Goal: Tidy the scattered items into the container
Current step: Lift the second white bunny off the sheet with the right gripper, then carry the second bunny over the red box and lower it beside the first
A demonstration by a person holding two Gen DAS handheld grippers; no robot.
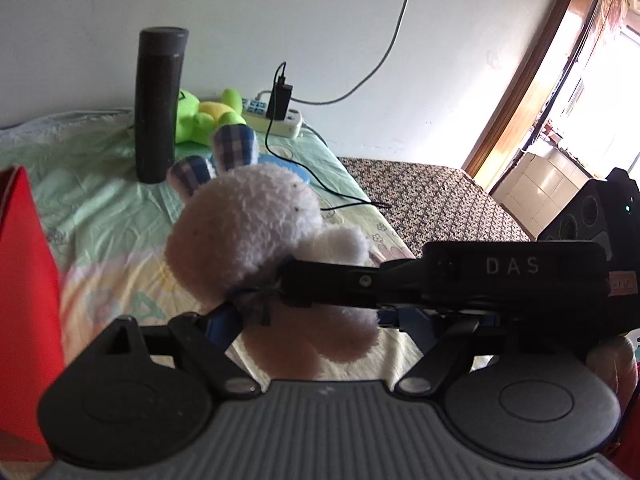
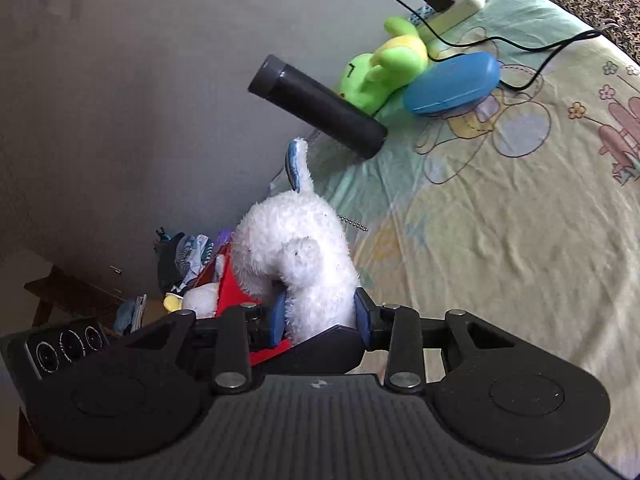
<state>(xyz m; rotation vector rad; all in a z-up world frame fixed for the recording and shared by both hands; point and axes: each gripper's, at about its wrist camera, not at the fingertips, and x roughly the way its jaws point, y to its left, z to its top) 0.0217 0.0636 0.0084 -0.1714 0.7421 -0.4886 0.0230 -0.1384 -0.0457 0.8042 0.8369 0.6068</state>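
- Plush rabbit [image 2: 298,252]: pinched by both grippers, right gripper [image 2: 320,316] at its body, left gripper [image 1: 308,320] beside, for carrying.
- Red container [image 1: 24,280]: near, likely destination.

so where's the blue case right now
The blue case lies on the bed sheet, upper right in the right wrist view, touching the green plush on its left, with the black charger cable running just behind it.
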